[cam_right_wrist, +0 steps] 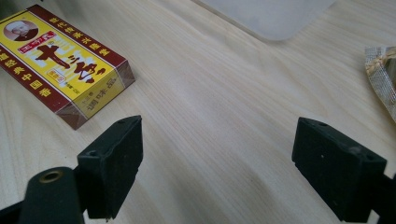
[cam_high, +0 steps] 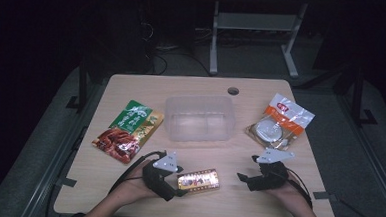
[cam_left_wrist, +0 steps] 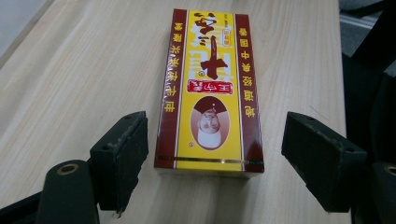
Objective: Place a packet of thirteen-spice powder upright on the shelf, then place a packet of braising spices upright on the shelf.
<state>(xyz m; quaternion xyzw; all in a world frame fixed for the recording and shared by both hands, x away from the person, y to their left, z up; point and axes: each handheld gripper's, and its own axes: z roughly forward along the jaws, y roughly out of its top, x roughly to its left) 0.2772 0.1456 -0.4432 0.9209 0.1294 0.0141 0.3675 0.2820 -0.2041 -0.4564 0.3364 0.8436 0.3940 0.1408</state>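
Left gripper (cam_left_wrist: 212, 161) gapes wide at the near edge, its jaws flanking the box's (cam_left_wrist: 210, 88) end without touching; the box lies flat on the table (cam_high: 126, 195). Right gripper (cam_right_wrist: 217, 165) stands equally wide, holding nothing, bare wood running ahead to the tub (cam_high: 199, 118).

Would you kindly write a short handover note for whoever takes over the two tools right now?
Left tool: jaws open, straddling the near end of the yellow and maroon box without pressing it. The box lies flat on the table.
Right tool: open, nothing between its jaws, over bare table to the right of the box.
Clear plastic bin: mid-table, looks empty.
Red and green pouch: left of the bin. Orange and white packet: right of it.
Done: nothing is in the bin yet.
Left: probably gripping the box and loading it, then the two packets.
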